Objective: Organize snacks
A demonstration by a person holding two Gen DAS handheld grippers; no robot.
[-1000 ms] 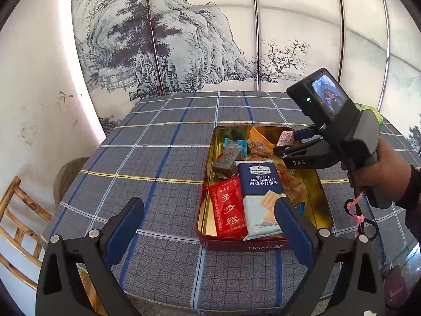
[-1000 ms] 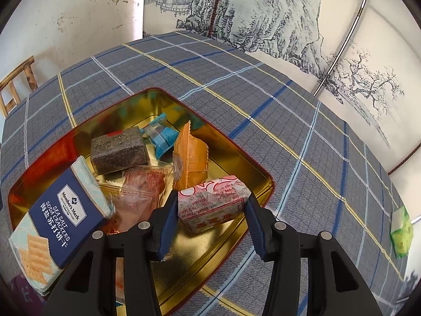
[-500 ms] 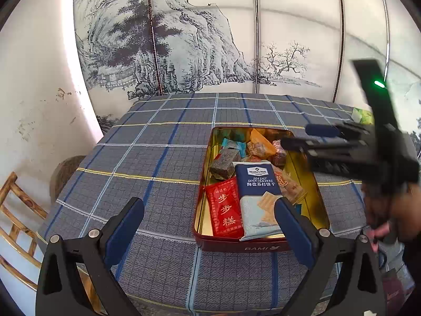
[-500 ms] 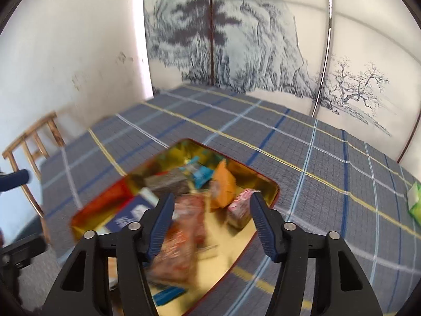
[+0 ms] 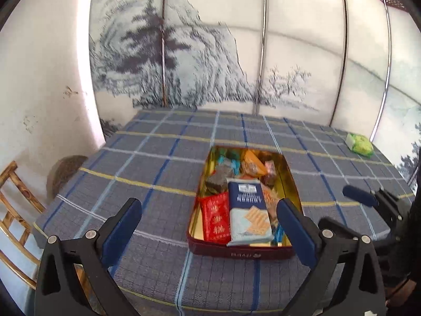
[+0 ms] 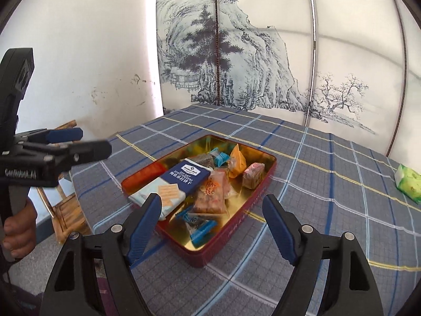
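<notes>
Two grippers, both spread wide and holding nothing: my left gripper [image 5: 208, 221] hangs over the near edge of the surface [image 5: 147, 168], my right gripper [image 6: 211, 223] hovers just short of the tin's [image 6: 252, 205] near corner.

I see one snack outside it, a green packet [image 6: 409, 183] lying alone near the far right edge of the surface, well apart from the tin. I judge that one the likely next job. The risk: it sits close to the edge, so a sloppy approach could nudge it off, and soft wrapping may slip or crush between the pads.

Now the tin, red outside and gold inside, with no lid on it. It holds a blue cracker pack [image 6: 171, 184] lying long across the middle, a red packet [image 5: 215, 220] just beside it, a dark brown block [image 5: 217, 181] behind that, an orange wrapper [image 6: 236, 162] standing tilted, a pink wrapped cube [image 6: 254, 175] near the right wall, a clear bag of reddish snacks [image 6: 213, 196], and small blue sweets [image 6: 201, 230] at the near end. It's piled loosely, so dropping another piece carelessly could tip the orange one or leave something riding over the rim.
</notes>
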